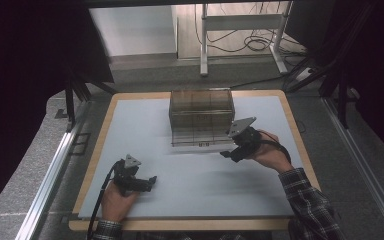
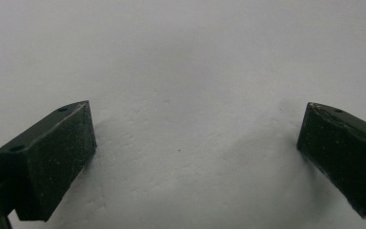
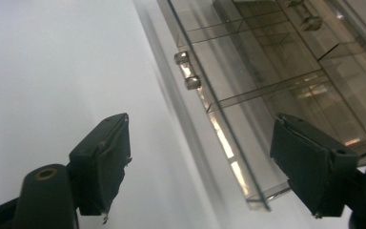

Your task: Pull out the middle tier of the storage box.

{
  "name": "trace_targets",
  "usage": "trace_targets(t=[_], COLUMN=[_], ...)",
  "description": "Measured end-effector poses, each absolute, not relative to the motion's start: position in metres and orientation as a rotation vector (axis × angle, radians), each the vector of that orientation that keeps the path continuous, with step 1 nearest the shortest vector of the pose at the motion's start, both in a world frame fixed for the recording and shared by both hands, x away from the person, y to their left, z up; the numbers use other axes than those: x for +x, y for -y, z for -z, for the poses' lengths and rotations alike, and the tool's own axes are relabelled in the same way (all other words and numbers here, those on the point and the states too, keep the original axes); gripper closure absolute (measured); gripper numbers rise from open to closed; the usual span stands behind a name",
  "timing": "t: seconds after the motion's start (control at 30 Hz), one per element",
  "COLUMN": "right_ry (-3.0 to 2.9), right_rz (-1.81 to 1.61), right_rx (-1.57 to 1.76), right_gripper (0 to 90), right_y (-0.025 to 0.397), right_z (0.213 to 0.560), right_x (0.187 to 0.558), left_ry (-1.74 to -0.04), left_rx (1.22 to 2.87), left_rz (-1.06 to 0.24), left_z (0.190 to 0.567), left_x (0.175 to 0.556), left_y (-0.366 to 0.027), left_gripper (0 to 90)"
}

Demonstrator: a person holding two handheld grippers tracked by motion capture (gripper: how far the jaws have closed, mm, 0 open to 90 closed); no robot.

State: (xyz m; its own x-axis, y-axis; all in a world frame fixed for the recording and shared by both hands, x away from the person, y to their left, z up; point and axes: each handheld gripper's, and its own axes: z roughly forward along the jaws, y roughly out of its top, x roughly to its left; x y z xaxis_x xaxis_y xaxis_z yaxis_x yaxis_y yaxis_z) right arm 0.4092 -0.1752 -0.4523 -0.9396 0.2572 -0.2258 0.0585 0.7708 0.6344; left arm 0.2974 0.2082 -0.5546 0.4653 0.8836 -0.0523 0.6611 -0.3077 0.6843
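High view: clear compartment box [image 1: 201, 117] far-centre on surface [image 1: 145, 125] | my right claw [image 1: 228, 154] wide at its near-right corner | my left claw [image 1: 152, 180] wide, near-left | risk: jaw nudges box, sliding it.

Far end of the clear compartment box [image 3: 286, 71] cut off, streak-blurred.
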Motion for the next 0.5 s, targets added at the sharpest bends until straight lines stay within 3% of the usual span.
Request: trace_targets(t=[0.5], right_ry=[-2.649], right_rz=[-0.993], right_rx=[0.373], right_gripper=[10.6], right_y=[0.188], right_z=[0.464], right_x=[0.389], left_ry=[-1.278], left_rx=[2.072], left_rz=[-0.446], left_z=[0.555], left_x=[0.297], left_y=[-0.208], left_gripper=[0.0])
